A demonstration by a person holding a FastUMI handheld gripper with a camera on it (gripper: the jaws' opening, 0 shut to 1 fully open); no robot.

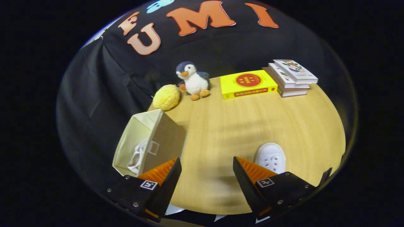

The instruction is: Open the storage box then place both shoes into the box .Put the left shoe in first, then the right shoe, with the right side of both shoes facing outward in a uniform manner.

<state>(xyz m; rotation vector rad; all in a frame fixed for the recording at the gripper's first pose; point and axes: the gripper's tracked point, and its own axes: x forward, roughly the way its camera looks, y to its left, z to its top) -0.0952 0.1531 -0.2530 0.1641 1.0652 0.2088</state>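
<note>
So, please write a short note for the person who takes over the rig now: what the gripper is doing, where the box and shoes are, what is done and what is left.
Gripper: fingers open, holding nothing, over bare table.
Storage box: beyond the left finger, already open, lying with its opening turned away from the rest of the table.
One white shoe is inside the box; which way it faces cannot be told.
Second white shoe: on the table, just behind the right finger, not gripped.
Done: box opened, first shoe in.
Left: grasp the second shoe and place it in the box, right side facing outward like the first.
</note>
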